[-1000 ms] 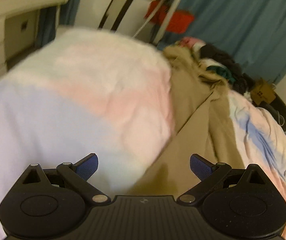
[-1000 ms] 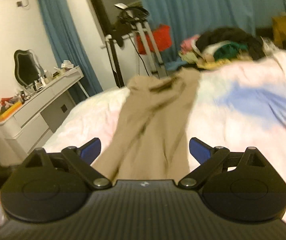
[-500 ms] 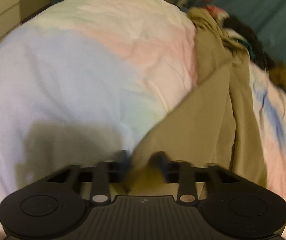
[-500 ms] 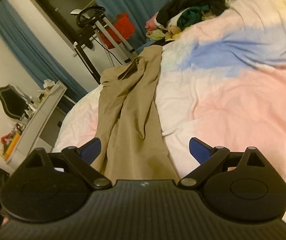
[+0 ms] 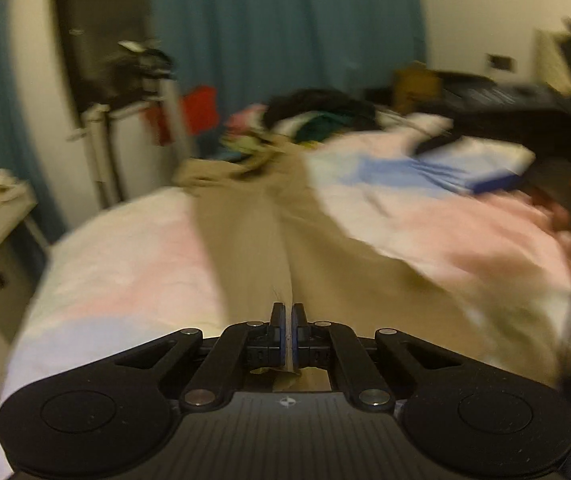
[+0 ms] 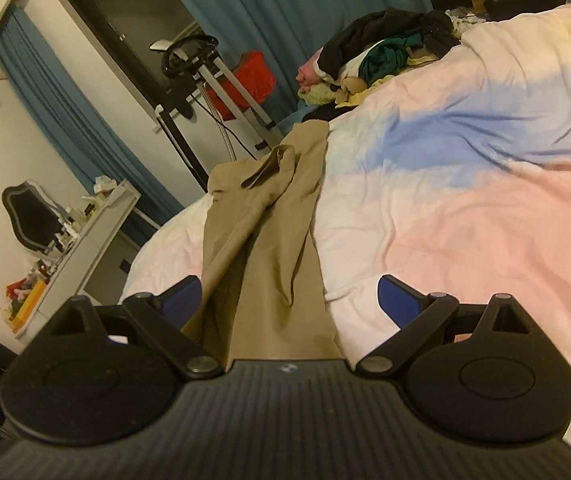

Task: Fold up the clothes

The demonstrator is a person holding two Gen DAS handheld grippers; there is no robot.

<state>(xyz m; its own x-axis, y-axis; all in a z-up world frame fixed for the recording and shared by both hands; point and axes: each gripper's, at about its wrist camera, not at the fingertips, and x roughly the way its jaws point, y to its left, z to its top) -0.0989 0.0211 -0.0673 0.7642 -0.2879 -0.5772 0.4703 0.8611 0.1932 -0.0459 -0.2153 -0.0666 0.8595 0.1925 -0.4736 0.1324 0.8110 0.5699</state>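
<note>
Tan trousers point(image 6: 269, 248) lie lengthwise on a bed with a pastel pink, blue and white duvet point(image 6: 485, 200). In the left wrist view the trousers point(image 5: 253, 232) run away from me toward the far end of the bed. My left gripper point(image 5: 286, 314) is shut on the near end of the trousers, with cloth pinched between its blue pads. My right gripper point(image 6: 289, 300) is open, its blue pads either side of the trouser leg near the near end, not gripping it.
A heap of mixed clothes point(image 6: 381, 52) lies at the far end of the bed. A white dresser point(image 6: 81, 240) with a mirror stands left. An exercise machine point(image 6: 197, 68) and blue curtains point(image 6: 285, 4) are behind. A folded blue item point(image 5: 481, 164) lies on the right.
My left gripper went from open to shut on the trouser end and lifted it, the view swinging up. My right gripper stayed open and shifted slightly over the trouser leg.
</note>
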